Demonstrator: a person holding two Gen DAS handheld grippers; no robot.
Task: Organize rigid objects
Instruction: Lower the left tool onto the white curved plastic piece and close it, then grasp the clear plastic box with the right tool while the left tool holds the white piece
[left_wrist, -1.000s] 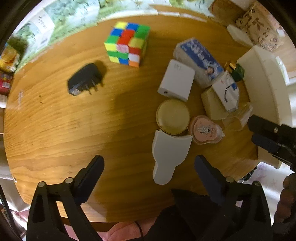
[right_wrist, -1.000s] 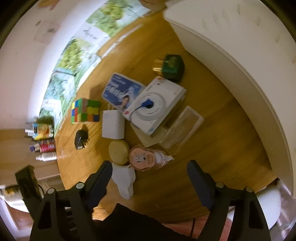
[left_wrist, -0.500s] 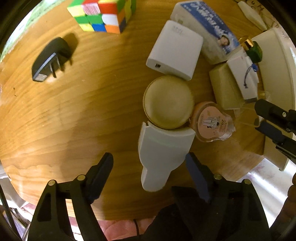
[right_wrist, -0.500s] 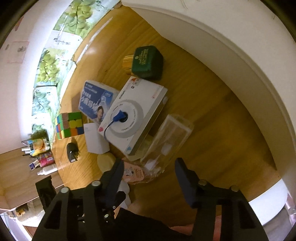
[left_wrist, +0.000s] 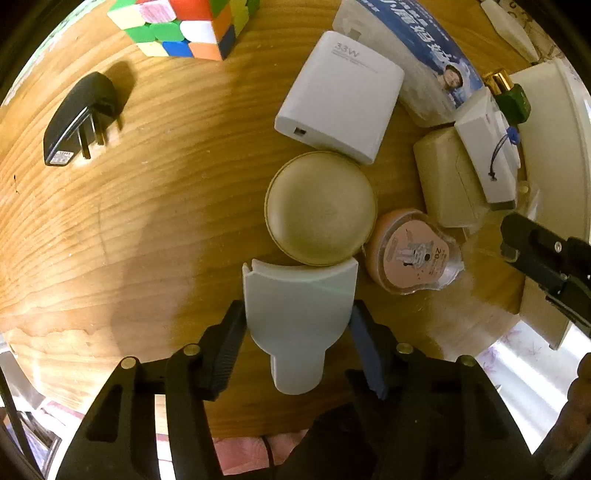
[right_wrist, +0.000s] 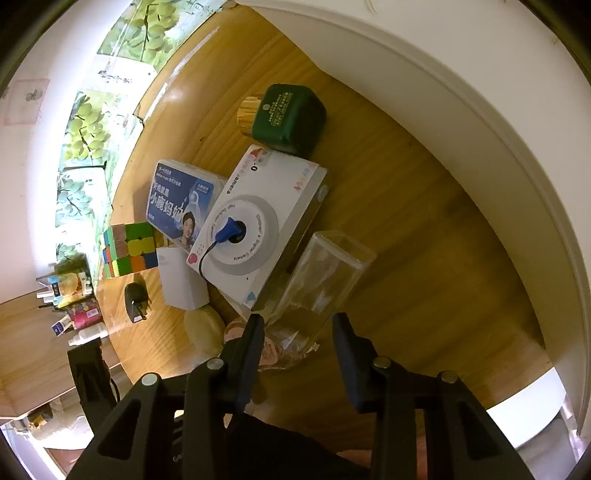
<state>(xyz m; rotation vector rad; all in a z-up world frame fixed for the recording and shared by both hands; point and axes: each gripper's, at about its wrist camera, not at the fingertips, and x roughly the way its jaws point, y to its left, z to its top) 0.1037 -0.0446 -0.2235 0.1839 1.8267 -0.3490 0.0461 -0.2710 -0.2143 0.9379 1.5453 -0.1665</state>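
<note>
A white paddle-shaped piece (left_wrist: 299, 295) lies flat on the round wooden table (left_wrist: 129, 240), its wide end against a round tan tin (left_wrist: 320, 208). My left gripper (left_wrist: 297, 325) points down over it. Its jaws are closing and the pads touch both sides of the piece. A clear plastic box (right_wrist: 325, 273) lies beside a white camera box (right_wrist: 258, 225). My right gripper (right_wrist: 299, 332) straddles the clear box's near end, jaws closing with the pads against its walls. A pink packet (left_wrist: 410, 254) lies next to the tin.
Around them are a white charger (left_wrist: 340, 96), a colour cube (left_wrist: 188, 26), a black plug (left_wrist: 79, 118), a blue-labelled pack (right_wrist: 181, 203) and a green bottle (right_wrist: 291, 118). A large white bin rim (right_wrist: 480, 110) curves along the table's right side.
Both grippers sank toward the table and narrowed. The left jaws came in on the white piece; the right jaws closed in around the clear box's end.
</note>
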